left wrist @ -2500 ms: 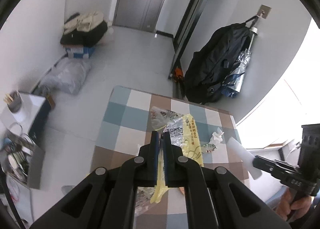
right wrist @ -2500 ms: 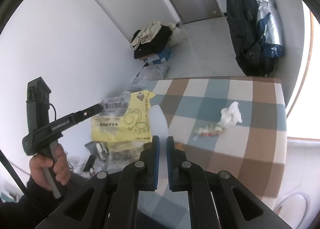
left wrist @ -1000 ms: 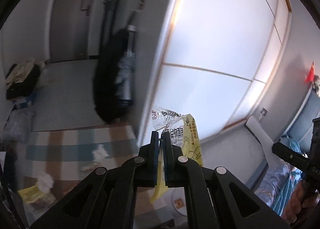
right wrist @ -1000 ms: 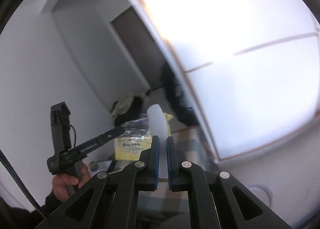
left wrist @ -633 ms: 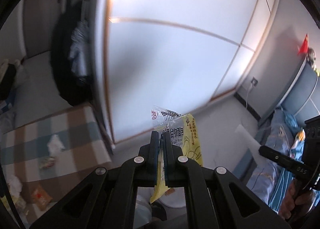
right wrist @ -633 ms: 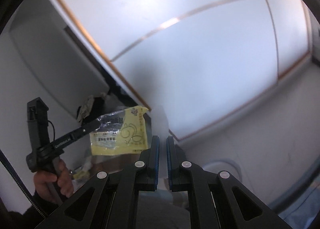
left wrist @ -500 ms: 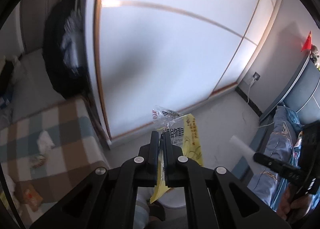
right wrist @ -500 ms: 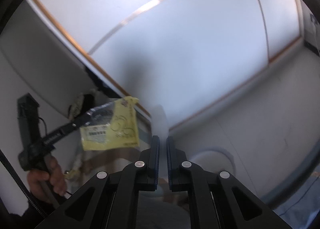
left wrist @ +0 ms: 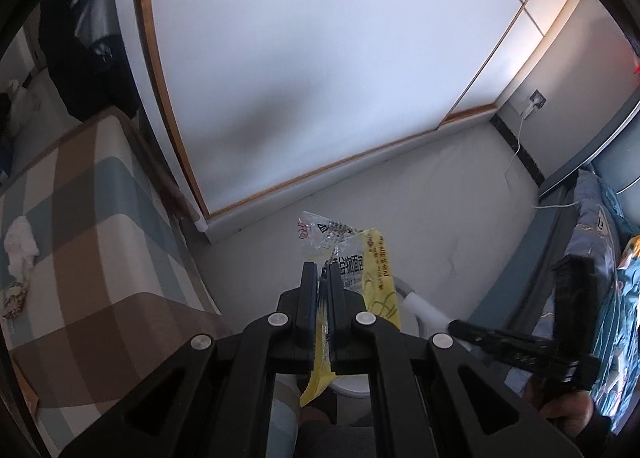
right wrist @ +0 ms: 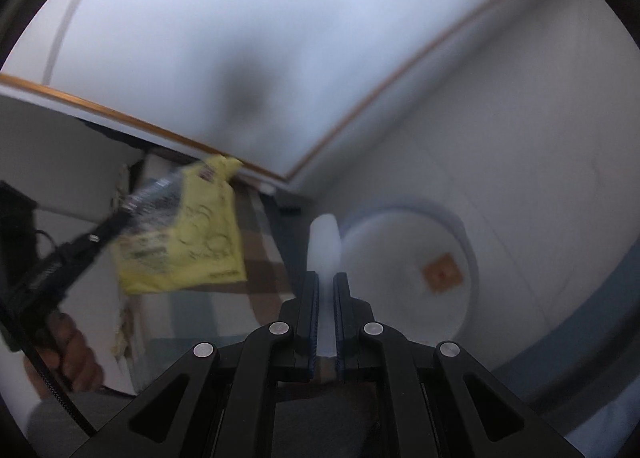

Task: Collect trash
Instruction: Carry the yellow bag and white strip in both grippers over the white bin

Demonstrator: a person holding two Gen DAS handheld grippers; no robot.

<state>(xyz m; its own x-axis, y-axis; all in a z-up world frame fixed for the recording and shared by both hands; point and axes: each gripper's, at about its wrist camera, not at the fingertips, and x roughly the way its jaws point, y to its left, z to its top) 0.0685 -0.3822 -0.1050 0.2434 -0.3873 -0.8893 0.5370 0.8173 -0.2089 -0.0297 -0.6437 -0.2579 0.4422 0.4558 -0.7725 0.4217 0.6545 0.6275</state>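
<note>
the left gripper (left wrist: 323,278) pinched a yellow wrapper (left wrist: 374,278); the right gripper (right wrist: 325,286) pinched a white cup (right wrist: 325,246) — the bin (right wrist: 460,226) lay just beyond and below it. released early, the light wrapper might have drifted past the rim.

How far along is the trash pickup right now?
Done: an orange wrapper already lies in the white bin. In hand: the left gripper pinches a yellow wrapper; the right gripper pinches a white piece near the bin. Left: a tissue and scraps on the checkered table.
</note>
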